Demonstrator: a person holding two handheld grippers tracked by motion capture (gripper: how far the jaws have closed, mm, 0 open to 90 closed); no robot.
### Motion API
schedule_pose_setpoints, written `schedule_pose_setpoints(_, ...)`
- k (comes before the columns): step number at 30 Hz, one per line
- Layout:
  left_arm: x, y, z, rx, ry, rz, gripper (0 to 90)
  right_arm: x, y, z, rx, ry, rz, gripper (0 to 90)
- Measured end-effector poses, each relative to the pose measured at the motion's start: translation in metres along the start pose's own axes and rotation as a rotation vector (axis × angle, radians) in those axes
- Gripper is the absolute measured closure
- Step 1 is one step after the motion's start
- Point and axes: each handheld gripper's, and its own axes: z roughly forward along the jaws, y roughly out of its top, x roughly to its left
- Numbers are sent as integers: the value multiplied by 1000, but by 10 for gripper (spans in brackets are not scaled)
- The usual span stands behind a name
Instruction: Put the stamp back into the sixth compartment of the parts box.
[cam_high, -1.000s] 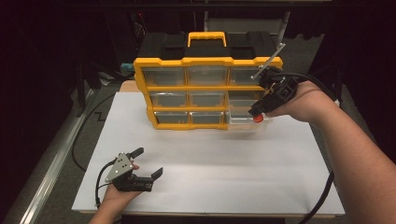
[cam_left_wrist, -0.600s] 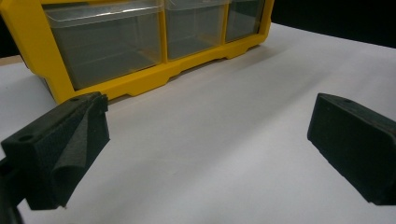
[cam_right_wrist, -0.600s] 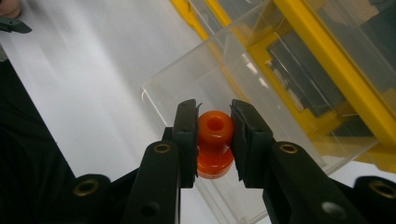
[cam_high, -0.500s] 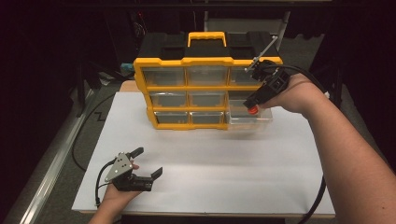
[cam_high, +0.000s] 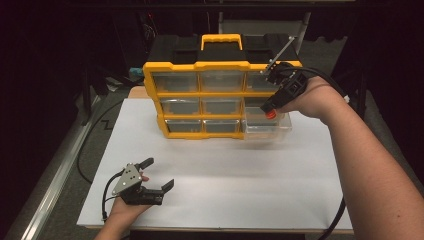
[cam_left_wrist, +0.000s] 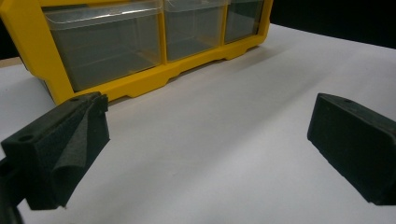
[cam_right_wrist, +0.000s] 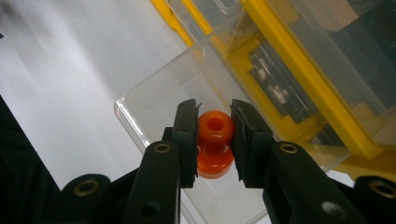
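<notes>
Orange bead sits clenched in the right claw, over the pulled-out clear drawer.

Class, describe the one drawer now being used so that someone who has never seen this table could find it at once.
Start at the yellow-framed plastic organiser with nine clear drawers, standing at the back of the white table. Go to its bottom row, right-hand end: the clear plastic drawer. Unlike its neighbours, it is pulled out, beneath the right gripper holding a small orange spool-shaped piece.
</notes>
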Motion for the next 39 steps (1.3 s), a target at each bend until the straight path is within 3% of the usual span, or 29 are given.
schedule_pose_setpoints(15, 0, 0, -1, -4, -2, 2, 4, 4, -6, 32, 34, 1, -7, 738)
schedule_pose_setpoints(18, 0, 0, -1, -5, -3, 3, 5, 3, -6, 34, 34, -2, -22, 737)
schedule_pose_setpoints(29, -1, 0, -1, -5, -7, 8, 5, 3, -8, 21, -6, -3, -6, 730)
schedule_pose_setpoints(30, -1, 1, -1, -6, -6, 9, 5, 3, -8, 19, -9, -5, -3, 710)
schedule_pose_setpoints(33, 0, 1, -1, -8, -6, 8, 4, 3, -7, 12, -34, 10, 17, 474)
schedule_pose_setpoints(39, 0, 1, -1, -4, -8, 7, 5, 9, -12, -3, -40, -1, 10, 275)
